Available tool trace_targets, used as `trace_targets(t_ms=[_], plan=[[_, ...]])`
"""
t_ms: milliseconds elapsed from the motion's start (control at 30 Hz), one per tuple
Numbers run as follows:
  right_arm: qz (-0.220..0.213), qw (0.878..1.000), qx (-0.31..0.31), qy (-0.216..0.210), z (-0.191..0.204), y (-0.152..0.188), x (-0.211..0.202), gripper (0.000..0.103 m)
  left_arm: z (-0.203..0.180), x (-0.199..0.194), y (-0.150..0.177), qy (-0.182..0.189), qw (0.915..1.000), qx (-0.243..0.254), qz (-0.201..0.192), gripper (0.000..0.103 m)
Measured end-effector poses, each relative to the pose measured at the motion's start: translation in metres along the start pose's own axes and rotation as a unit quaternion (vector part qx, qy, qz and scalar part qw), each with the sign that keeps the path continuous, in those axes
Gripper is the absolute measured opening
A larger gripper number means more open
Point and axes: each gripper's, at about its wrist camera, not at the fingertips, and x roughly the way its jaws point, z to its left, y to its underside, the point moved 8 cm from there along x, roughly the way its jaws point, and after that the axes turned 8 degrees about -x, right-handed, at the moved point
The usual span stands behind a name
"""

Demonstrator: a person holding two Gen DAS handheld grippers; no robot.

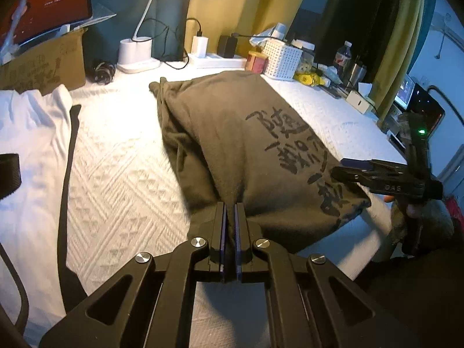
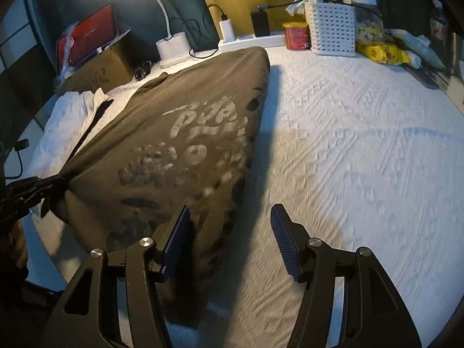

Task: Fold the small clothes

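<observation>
A dark olive T-shirt (image 1: 237, 133) with black printed characters lies lengthwise on the white textured cover (image 1: 116, 156). My left gripper (image 1: 231, 206) is shut on the shirt's near hem and lifts the cloth into a ridge. My right gripper (image 2: 230, 217) is open and empty, just above the cover, with its left pad next to the shirt's (image 2: 179, 133) right edge. The right gripper also shows in the left wrist view (image 1: 345, 168), at the shirt's right corner. The left gripper shows in the right wrist view (image 2: 59, 184), pinching the shirt's left corner.
A white garment with a black strip (image 1: 34, 133) lies left of the shirt. Along the back stand a cardboard box (image 1: 43, 66) with a tablet, a lamp base (image 1: 136, 55), a power strip with chargers (image 1: 214, 58), a red tin (image 2: 295, 36), a white basket (image 2: 330, 29) and yellow packets (image 2: 380, 52). The table edge is on the right (image 1: 371, 249).
</observation>
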Motion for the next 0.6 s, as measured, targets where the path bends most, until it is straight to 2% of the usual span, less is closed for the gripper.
trace_targets(t_ms=[200,233,267,367,467,533,567,600], plan=[[-0.011,1.0,0.004,0.009,0.008,0.017,-0.01,0.061,0.002,0.004,0.009,0.004,0.9998,-0.002,0.019,0.003],[-0.015,1.0,0.002,0.014,0.01,0.019,-0.011,0.058,0.001,0.006,0.011,0.007,0.9996,-0.001,0.026,0.003],[-0.019,1.0,0.0,0.021,0.014,0.022,-0.013,0.043,0.0,0.008,0.013,0.005,0.9996,0.002,0.029,0.003],[-0.018,0.999,-0.018,0.026,0.024,0.028,-0.014,0.024,-0.001,0.01,0.016,-0.001,0.9995,0.004,0.033,0.005],[-0.018,0.999,-0.024,0.026,0.028,0.029,-0.015,0.012,0.0,0.012,0.018,-0.018,0.9991,0.008,0.039,0.009],[-0.021,0.999,-0.025,0.028,0.027,0.028,-0.018,0.008,-0.005,0.01,0.018,-0.03,0.9986,0.021,0.037,0.012],[-0.022,0.999,-0.026,0.029,0.026,0.028,-0.02,0.007,-0.007,0.008,0.017,-0.032,0.9986,0.025,0.034,0.02],[-0.023,0.999,-0.026,0.031,0.025,0.028,-0.022,0.007,-0.008,0.005,0.016,-0.032,0.9987,0.027,0.029,0.036]])
